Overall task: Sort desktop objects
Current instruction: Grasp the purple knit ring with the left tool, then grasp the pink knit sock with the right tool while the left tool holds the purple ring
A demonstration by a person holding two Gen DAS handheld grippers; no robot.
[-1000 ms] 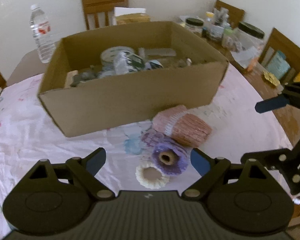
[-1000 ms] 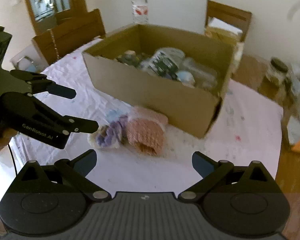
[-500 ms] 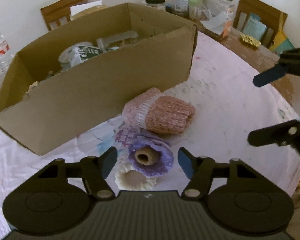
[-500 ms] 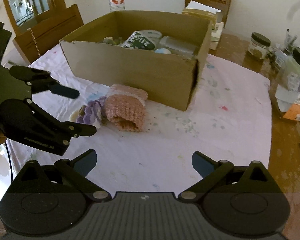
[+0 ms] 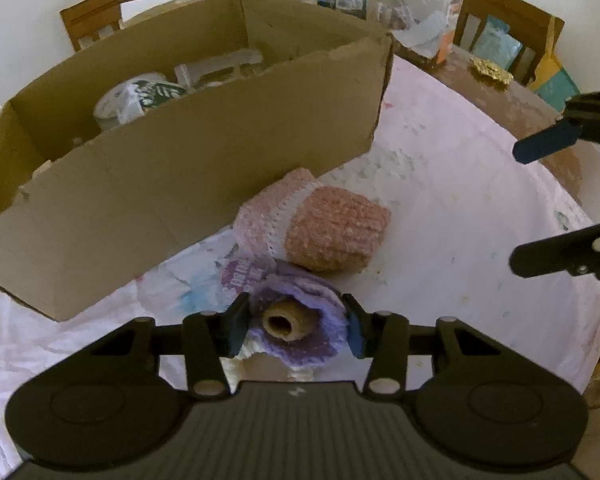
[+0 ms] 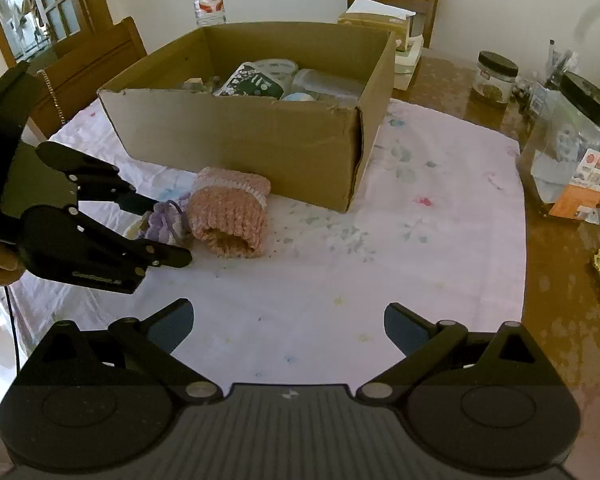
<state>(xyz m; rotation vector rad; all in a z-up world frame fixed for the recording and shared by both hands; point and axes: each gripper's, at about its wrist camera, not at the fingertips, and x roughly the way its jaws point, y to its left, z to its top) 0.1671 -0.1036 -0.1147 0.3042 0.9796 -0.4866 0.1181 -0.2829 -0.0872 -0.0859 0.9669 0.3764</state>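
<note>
Left gripper (image 5: 296, 326): jaws closing on the purple yarn spool (image 5: 300, 320), which lies on the bench (image 5: 440, 208) just before the cardboard box (image 5: 188, 184), touching the pink knit roll (image 5: 320, 228). Pads flank it sideways, likely for lifting boxward. A second ago they stood wide apart. Right gripper (image 6: 288, 324): jaws apart, empty, waiting.
</note>
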